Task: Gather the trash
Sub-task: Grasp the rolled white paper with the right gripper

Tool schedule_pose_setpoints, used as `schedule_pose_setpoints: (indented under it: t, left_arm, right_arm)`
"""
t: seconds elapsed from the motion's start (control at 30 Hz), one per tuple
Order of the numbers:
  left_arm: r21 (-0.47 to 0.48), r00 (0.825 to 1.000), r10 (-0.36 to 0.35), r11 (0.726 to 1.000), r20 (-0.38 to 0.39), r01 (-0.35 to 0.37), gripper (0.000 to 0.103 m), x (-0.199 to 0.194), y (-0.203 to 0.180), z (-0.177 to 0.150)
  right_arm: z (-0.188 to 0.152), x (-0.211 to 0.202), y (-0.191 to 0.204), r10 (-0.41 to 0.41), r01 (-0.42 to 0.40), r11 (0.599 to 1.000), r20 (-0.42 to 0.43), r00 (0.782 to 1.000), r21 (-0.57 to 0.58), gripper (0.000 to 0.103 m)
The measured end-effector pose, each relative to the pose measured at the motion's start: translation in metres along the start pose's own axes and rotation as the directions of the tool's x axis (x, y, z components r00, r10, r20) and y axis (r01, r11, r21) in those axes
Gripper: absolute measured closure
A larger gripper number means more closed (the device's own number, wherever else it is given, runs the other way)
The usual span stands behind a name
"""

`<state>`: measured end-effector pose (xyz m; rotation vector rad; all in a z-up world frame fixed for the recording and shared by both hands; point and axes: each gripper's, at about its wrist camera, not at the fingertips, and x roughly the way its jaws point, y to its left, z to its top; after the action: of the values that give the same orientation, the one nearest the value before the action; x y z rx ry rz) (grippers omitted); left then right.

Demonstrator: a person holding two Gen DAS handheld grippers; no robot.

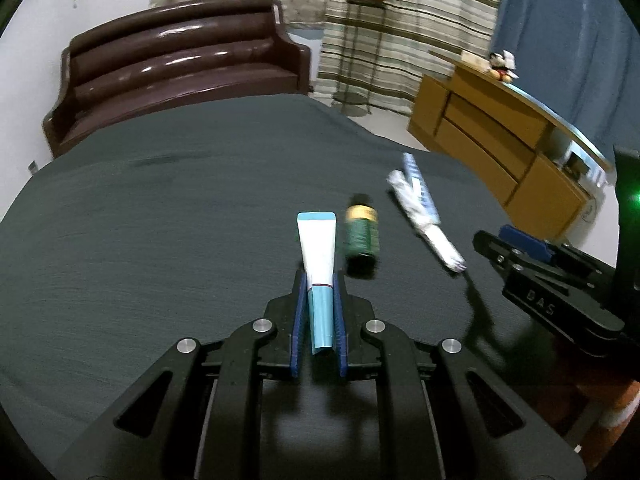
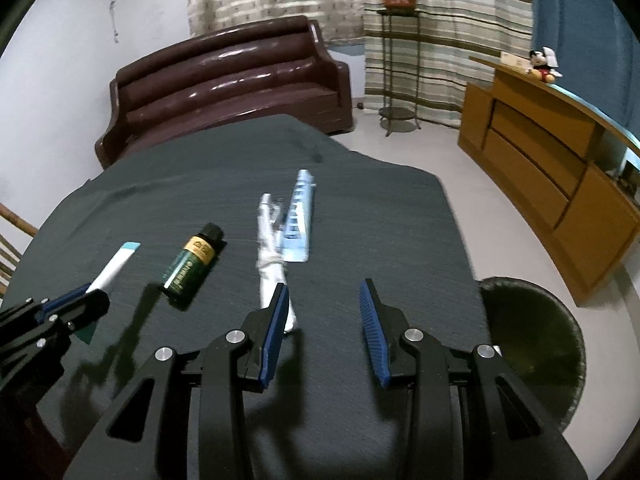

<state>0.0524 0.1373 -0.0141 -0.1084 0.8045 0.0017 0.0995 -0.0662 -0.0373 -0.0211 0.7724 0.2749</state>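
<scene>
My left gripper (image 1: 319,280) is shut on a white and light-blue tube (image 1: 317,248), cap end between the blue pads, held just above the dark table. The tube also shows in the right wrist view (image 2: 114,266), sticking out of the left gripper (image 2: 86,290). A small dark green bottle (image 1: 361,234) with a gold label lies just right of the tube; it also shows in the right wrist view (image 2: 192,268). A crumpled white wrapper (image 2: 272,256) and a light-blue packet (image 2: 298,220) lie ahead of my right gripper (image 2: 324,286), which is open and empty.
A dark grey cloth covers the table (image 2: 200,184). A dark round bin (image 2: 536,340) stands at the table's right edge. A brown sofa (image 2: 232,76) is behind the table, a wooden cabinet (image 2: 560,168) at the right, and a plant stand (image 2: 398,60) by the curtains.
</scene>
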Motion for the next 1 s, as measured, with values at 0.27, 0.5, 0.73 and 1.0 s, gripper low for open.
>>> schedule_pose_setpoints:
  t: [0.27,0.5,0.73,1.0]
  left_arm:
    - [-0.056,0.999,0.053,0.997,-0.003,-0.053,0.09,0.013,0.039,0.009]
    - [-0.076,0.998,0.063,0.995,-0.013,-0.063,0.09,0.023,0.053,0.011]
    - [-0.085,0.998,0.052,0.995,-0.017,-0.054,0.09,0.026,0.056,0.01]
    - [-0.091,0.999,0.049,0.995,-0.005,-0.049,0.09,0.02,0.052,0.009]
  right_arm:
    - [0.012,0.021,0.026,0.02,-0.022,0.999,-0.049,0.999,-0.045,0.066]
    - [0.012,0.038,0.035,0.012,-0.02,0.998,-0.129,0.992,-0.064,0.066]
    - [0.009,0.033,0.044,0.014,-0.025,0.995,-0.12,0.993,-0.095,0.086]
    - [0.004,0.019,0.046,0.027,-0.036,0.995,-0.091,0.996,-0.092,0.086]
